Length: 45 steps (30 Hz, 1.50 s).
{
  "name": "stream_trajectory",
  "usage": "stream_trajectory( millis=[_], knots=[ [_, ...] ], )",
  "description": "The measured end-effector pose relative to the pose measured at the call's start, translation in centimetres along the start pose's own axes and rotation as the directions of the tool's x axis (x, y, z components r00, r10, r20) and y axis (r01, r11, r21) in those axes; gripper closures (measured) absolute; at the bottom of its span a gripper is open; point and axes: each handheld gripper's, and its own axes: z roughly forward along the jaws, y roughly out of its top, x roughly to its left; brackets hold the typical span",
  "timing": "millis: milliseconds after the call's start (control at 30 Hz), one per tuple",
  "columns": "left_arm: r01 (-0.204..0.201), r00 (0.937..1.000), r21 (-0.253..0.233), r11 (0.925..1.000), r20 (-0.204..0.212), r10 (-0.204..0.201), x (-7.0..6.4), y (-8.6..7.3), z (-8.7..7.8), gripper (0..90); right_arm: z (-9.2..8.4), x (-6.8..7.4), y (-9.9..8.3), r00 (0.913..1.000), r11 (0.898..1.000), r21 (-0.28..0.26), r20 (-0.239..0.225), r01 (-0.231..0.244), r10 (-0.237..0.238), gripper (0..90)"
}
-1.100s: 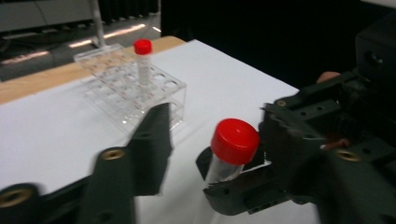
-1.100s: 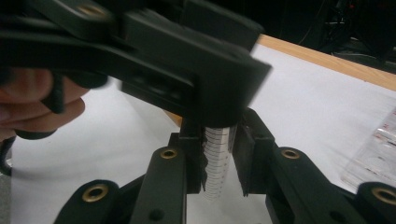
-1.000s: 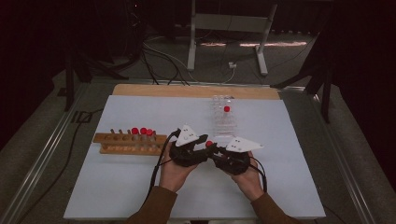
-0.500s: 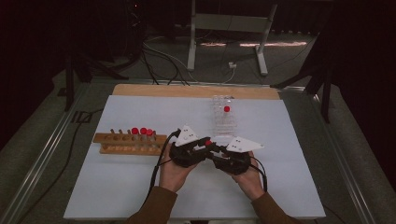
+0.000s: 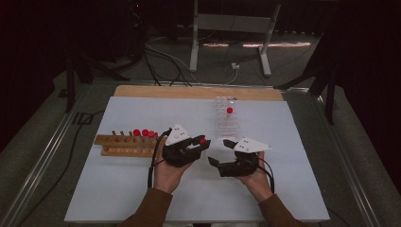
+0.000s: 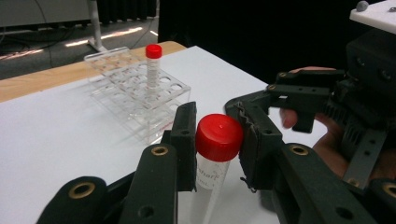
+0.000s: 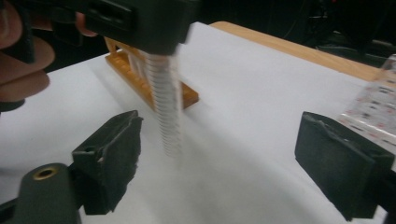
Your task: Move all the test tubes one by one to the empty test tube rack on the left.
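Left gripper view: my left gripper [image 6: 216,154] clamps a clear plastic tube with red screw cap [image 6: 215,148], jaws just under the cap, tube hanging above the white table [image 5: 142,189]. My right gripper [image 7: 224,172] is wide apart, holding nothing, approx. facing the tube body. I judge a handover or a transfer is in hand. Next I must carry it to the clear acrylic rack [image 5: 226,118], beside its one standing tube, w/ the wooden rack [image 5: 124,144] at left.

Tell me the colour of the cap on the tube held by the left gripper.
Red; the cap shows best in the left gripper view.
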Motion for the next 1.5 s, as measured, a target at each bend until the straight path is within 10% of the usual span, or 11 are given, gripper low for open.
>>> stream_trajectory(
  millis=[1500],
  knots=[
    [0.046,0.9928,-0.085,0.9954,-0.106,-0.055,4.7,-0.3,-8.0,71.4,-3.8,-3.4,-1.1,0.9936,0.996,-0.071,0.1,-0.047,0.054,2.2]
  ],
)
